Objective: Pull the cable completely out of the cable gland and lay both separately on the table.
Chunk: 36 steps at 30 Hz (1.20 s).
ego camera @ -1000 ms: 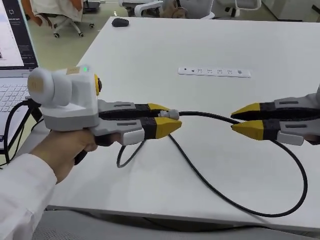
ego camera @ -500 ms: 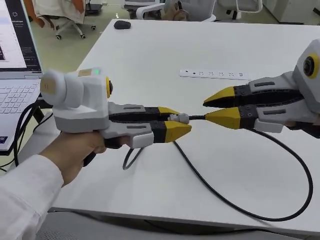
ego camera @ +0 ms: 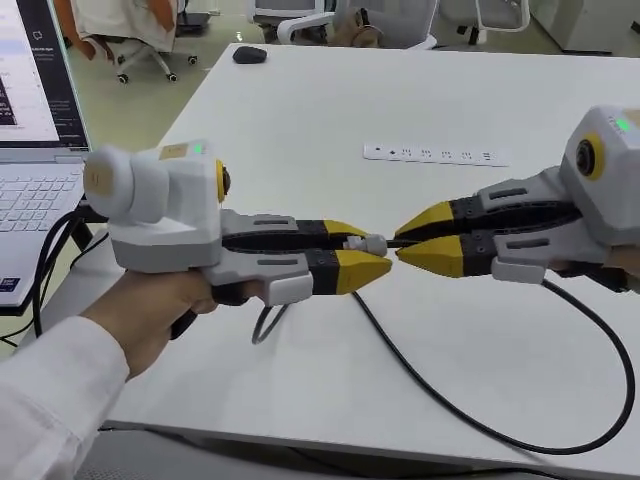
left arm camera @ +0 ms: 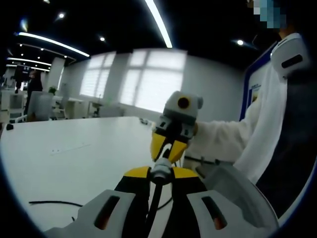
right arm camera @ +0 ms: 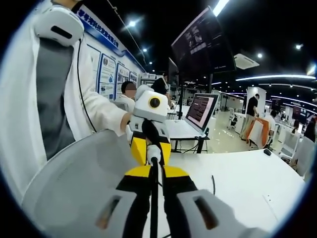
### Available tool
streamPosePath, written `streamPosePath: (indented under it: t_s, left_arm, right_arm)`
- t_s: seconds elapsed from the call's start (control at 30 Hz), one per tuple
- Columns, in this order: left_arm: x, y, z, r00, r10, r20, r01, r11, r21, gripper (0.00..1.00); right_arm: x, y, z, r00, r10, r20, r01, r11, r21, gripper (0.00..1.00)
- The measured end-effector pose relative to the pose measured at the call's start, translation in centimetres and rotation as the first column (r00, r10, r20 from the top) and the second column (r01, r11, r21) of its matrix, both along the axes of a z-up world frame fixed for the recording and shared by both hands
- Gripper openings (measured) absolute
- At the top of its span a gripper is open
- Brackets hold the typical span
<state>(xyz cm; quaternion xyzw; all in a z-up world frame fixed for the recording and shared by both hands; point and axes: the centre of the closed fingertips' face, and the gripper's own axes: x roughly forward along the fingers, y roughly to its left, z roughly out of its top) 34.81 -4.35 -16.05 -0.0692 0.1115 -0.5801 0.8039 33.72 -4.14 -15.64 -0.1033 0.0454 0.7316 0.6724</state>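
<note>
A small grey cable gland (ego camera: 368, 243) sits at the tips of my left gripper (ego camera: 364, 251), which is shut on it above the white table (ego camera: 300, 110). The black cable (ego camera: 440, 385) leaves the gland rightward, passes between the jaws of my right gripper (ego camera: 401, 245), then loops down across the table to its near edge. The right gripper is shut on the cable just beside the gland, tip to tip with the left one. In the left gripper view the gland (left arm camera: 161, 168) faces the right gripper (left arm camera: 170, 146). In the right gripper view the cable (right arm camera: 154, 198) runs to the gland (right arm camera: 153, 153).
A white power strip (ego camera: 435, 155) lies mid-table behind the grippers. A black mouse (ego camera: 250, 55) rests at the far left corner. An open laptop (ego camera: 30, 170) stands left of the table with dark leads hanging beside it. Office chairs stand beyond the table.
My right gripper has slid left along the cable, from well apart to right beside the gland. The left gripper holds the gland much as before; the camera shifted slightly.
</note>
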Motion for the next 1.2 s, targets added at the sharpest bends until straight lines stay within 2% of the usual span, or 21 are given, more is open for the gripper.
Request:
streamPosePath:
  t_s: [0.33, 0.57, 0.83, 1.2]
  left_arm:
    - [0.2, 0.1, 0.0, 1.0, 0.003, -0.005, -0.003, 1.0, -0.004, 0.17]
    - [0.1, 0.3, -0.2, 1.0, 0.005, -0.006, -0.005, 1.0, 0.008, 0.17]
    - [0.1, 0.8, -0.4, 1.0, 0.013, -0.005, -0.012, 1.0, 0.021, 0.17]
    - [0.3, 1.6, -0.4, 1.0, 0.028, -0.006, -0.028, 0.999, 0.028, 0.17]
  right_arm:
    - [0.2, -0.1, -0.1, 1.0, -0.008, -0.018, 0.008, 1.0, 0.011, 0.03]
    - [0.3, -0.5, -0.5, 1.0, -0.014, -0.024, 0.014, 1.0, 0.0, 0.02]
    - [0.7, -2.0, -1.4, 0.998, -0.05, -0.048, 0.049, 0.999, -0.008, 0.02]
    - [1.4, -5.3, -3.8, 0.99, -0.115, -0.079, 0.111, 0.992, -0.061, 0.02]
